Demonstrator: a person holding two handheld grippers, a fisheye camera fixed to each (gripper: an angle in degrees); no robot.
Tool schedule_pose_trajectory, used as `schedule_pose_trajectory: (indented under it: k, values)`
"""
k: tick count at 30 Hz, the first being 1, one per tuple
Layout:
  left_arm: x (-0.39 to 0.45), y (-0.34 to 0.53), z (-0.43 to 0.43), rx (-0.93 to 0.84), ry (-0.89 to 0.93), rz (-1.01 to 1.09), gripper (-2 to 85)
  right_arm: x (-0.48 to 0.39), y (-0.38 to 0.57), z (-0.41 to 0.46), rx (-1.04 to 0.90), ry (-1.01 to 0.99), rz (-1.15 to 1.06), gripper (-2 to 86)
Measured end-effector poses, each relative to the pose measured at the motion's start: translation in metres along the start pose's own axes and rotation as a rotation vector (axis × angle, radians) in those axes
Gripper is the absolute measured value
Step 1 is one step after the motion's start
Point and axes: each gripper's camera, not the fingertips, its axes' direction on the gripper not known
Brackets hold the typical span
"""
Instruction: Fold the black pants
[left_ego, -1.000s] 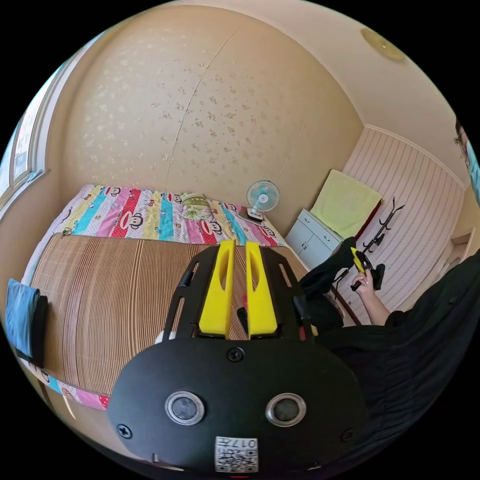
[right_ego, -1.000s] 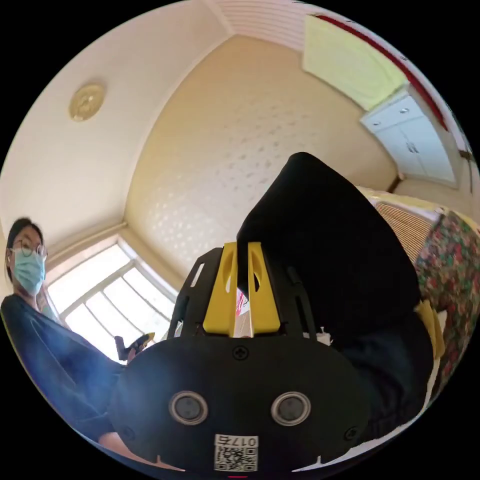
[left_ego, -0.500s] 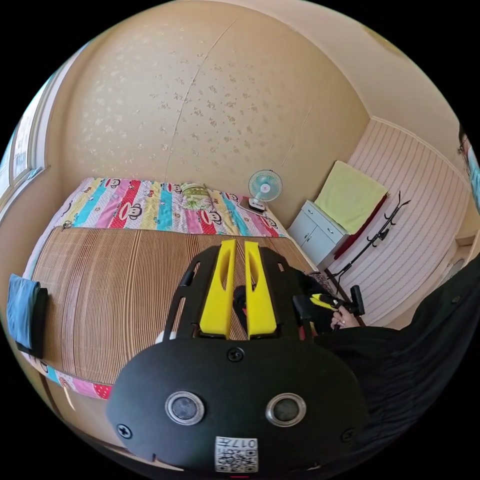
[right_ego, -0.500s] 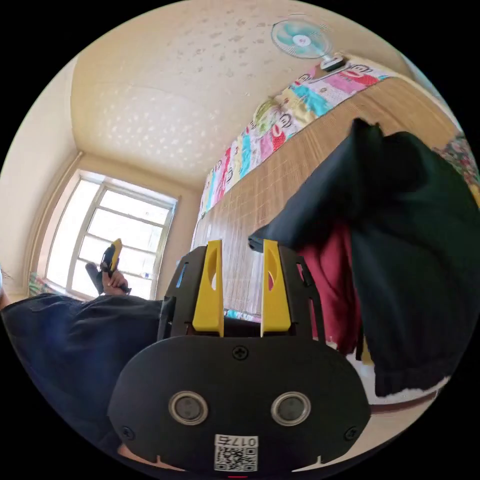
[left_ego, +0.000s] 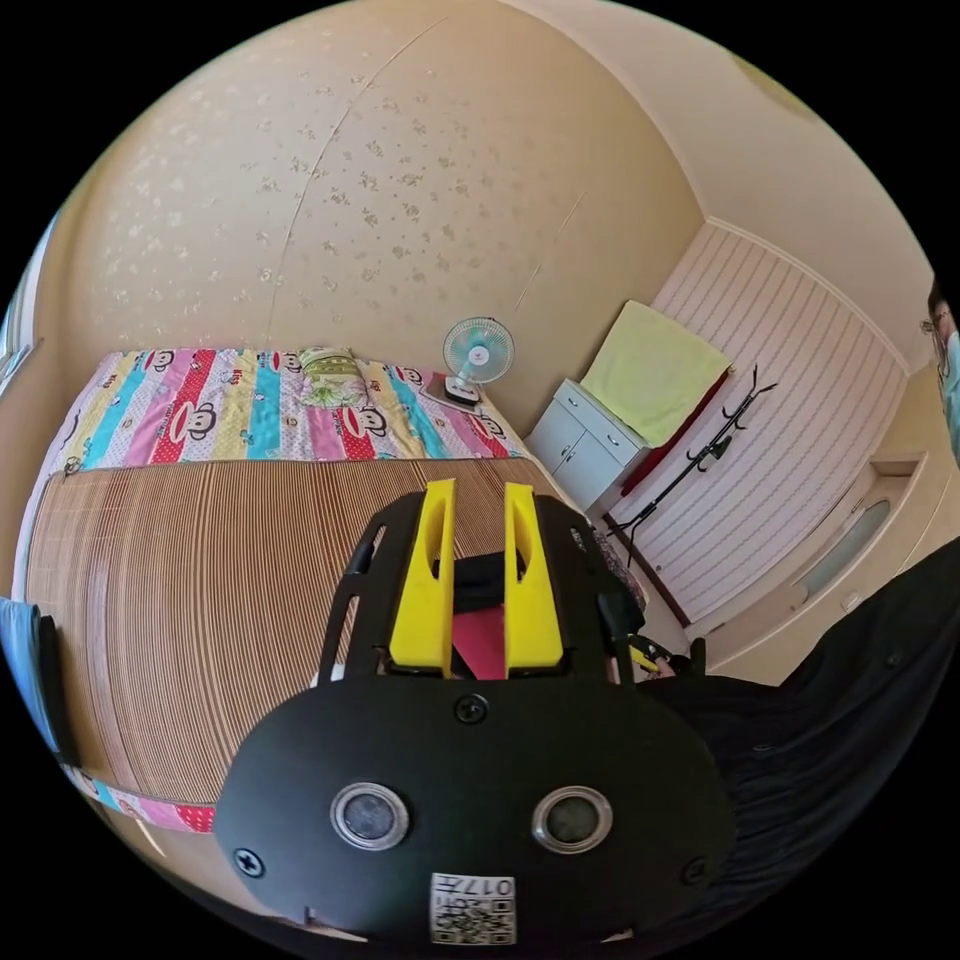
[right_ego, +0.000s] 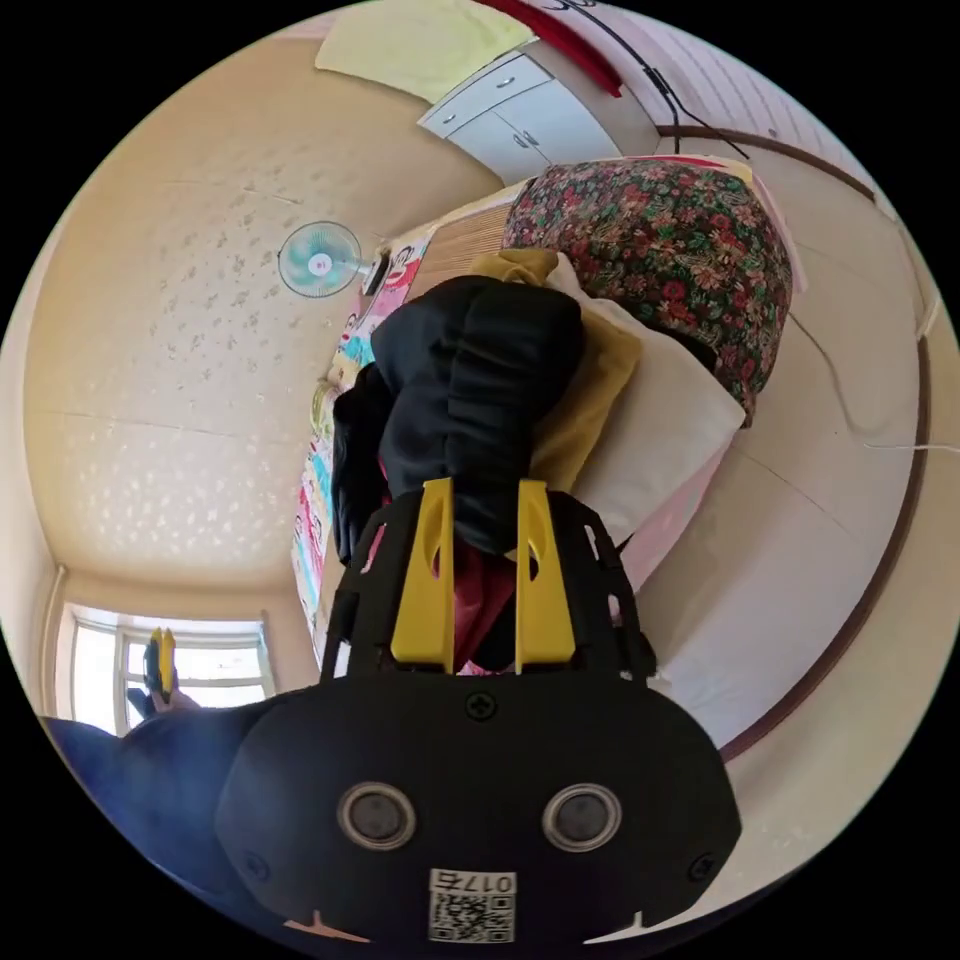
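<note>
The black pants (right_ego: 470, 390) lie bunched on top of a heap of clothes at the bed's edge, over a red garment (right_ego: 478, 590) and a mustard cloth (right_ego: 590, 390). My right gripper (right_ego: 482, 488) is open just before the heap, and black fabric reaches in between its jaw tips. My left gripper (left_ego: 480, 490) is open above the bamboo mat (left_ego: 200, 590); black cloth (left_ego: 478, 575) and red cloth (left_ego: 478, 640) show in the gap behind its jaws. The left gripper (right_ego: 158, 655) also appears far off by the window in the right gripper view.
A floral cushion (right_ego: 670, 250) and a white cloth (right_ego: 660, 430) sit in the same heap. A small fan (left_ego: 478, 352) stands at the bed's far corner by a white cabinet (left_ego: 580, 445). A cartoon-print sheet (left_ego: 250, 410) covers the bed's far side. A person's dark sleeve (left_ego: 830, 700) is at the right.
My right gripper let go of the black pants, which dropped onto the heap, and now points close at them. My left gripper's jaws have opened wider. Both cameras have swung.
</note>
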Motion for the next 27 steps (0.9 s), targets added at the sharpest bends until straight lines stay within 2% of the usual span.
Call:
schedule_pose_trajectory:
  k: [2, 4, 5, 7, 10, 14, 19, 22, 25, 27]
  values:
    - [0.001, 0.011, -0.003, -0.006, 0.005, 0.040, 7.8, -0.008, 0.003, -0.010, 0.107, -0.166, -0.001, 4.9]
    - [0.002, 0.020, -0.005, -0.021, 0.014, 0.076, 7.8, -0.035, -0.009, -0.024, 0.219, -0.441, -0.086, 3.4]
    - [0.003, 0.026, -0.005, -0.033, 0.029, 0.098, 7.7, -0.046, -0.015, -0.026, 0.221, -0.472, -0.115, 3.2]
    - [0.004, 0.034, -0.002, -0.062, 0.071, 0.127, 7.7, -0.111, -0.037, -0.023, 0.174, -0.559, -0.306, 2.6]
    - [0.013, 0.037, 0.005, -0.105, 0.169, 0.194, 8.2, -0.216, -0.043, -0.008, 0.072, -0.615, -0.560, 2.1]
    - [0.046, 0.029, 0.015, -0.115, 0.241, 0.325, 10.9, -0.329, -0.021, 0.016, -0.022, -0.702, -0.758, 1.7]
    - [0.094, 0.010, 0.029, -0.129, 0.194, 0.475, 15.9, -0.465, 0.072, 0.048, -0.216, -0.872, -1.075, 1.5]
    - [0.118, 0.018, 0.005, -0.034, 0.255, 0.576, 12.4, -0.508, 0.130, 0.066, -0.324, -0.960, -1.168, 1.5]
    - [0.135, 0.042, -0.033, 0.126, 0.107, 0.612, 4.8, -0.523, 0.170, 0.073, -0.323, -0.974, -1.282, 1.7]
    - [0.132, 0.044, -0.050, 0.154, 0.161, 0.541, 3.5, -0.522, 0.175, 0.074, -0.338, -0.981, -1.302, 1.9]
